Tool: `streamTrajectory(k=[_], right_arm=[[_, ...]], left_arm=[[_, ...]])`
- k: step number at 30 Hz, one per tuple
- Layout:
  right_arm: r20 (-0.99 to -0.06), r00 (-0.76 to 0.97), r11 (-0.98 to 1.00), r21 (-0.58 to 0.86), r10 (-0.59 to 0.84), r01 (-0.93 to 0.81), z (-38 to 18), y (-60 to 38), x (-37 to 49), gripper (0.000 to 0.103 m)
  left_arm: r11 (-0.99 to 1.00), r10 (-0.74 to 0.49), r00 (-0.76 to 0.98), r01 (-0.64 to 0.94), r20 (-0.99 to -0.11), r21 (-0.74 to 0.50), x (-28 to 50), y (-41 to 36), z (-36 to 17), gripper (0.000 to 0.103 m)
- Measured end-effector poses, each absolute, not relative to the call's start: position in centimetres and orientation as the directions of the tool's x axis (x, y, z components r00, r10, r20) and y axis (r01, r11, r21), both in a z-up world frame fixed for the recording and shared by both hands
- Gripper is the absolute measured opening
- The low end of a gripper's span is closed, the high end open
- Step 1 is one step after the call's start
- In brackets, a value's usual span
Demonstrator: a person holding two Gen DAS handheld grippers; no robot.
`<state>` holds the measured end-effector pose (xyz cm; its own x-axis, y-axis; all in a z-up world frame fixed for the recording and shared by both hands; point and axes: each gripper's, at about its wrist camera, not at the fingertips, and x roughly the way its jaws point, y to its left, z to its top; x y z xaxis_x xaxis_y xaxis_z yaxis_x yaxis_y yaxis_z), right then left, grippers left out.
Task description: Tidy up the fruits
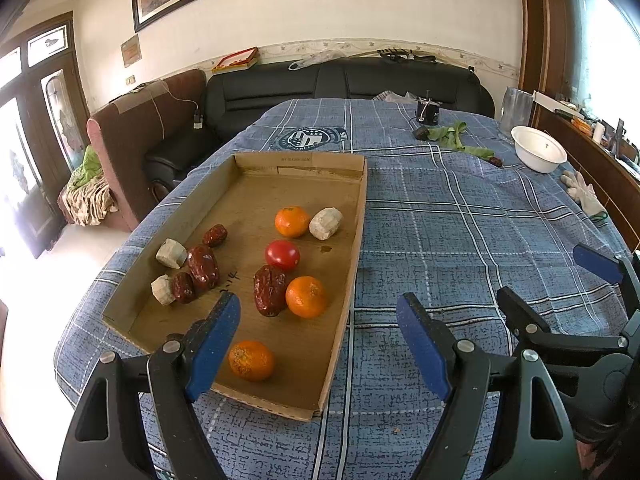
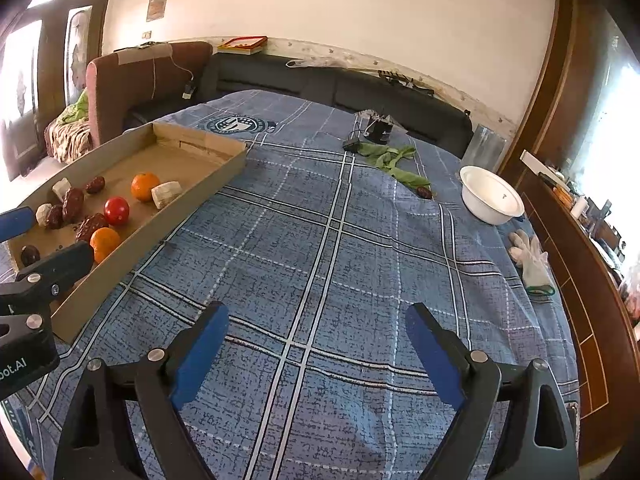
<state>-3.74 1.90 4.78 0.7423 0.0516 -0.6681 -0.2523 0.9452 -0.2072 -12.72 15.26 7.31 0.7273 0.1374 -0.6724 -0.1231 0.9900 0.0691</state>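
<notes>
Left wrist view: both grippers (image 1: 318,312) (image 2: 316,322) tilt down, jaws wide, holding nothing.

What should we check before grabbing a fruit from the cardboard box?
1. Left gripper fingers apart and holding nothing: ok.
2. Right gripper fingers apart and holding nothing: ok.
3. Nearest orange uncovered, nothing resting on it: ok.
4. Red tomato free of neighbours: cannot tell; a date sits very close.
5. White bowl looks empty, if fruit goes there: ok.
6. Cardboard tray lying flat on the blue cloth: ok.
</notes>
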Motion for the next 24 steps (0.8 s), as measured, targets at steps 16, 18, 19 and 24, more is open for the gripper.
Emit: streamTrajectory(k=[16,18,19,24], right_arm=[[-0.675,0.735,0.941,-0.21,0.057,-0.266,4.6,2.6,-3.8,0.095],[-0.678,0.732,0.942,-0.199,0.068,-0.272,4.7,2.7,-3.8,0.095],[-0.679,0.731,0.942,-0.195,0.073,-0.275,4.7,2.7,-3.8,0.095],[-0.675,0.73,0.939,-0.169,0.111,-0.299,5.2,3.5,-4.0,0.095]], left_arm=[[0.98,0.182,0.74,-0.187,-0.647,0.063,-13.2,16.3,7.2,0.08],[0.972,0.215,0.748,-0.223,-0.628,0.067,-13.5,16.8,7.5,0.08],[0.967,0.236,0.752,-0.245,-0.616,0.07,-13.6,17.0,7.7,0.08],[0.932,0.337,0.769,-0.355,-0.543,0.076,-14.8,18.4,9.0,0.093]])
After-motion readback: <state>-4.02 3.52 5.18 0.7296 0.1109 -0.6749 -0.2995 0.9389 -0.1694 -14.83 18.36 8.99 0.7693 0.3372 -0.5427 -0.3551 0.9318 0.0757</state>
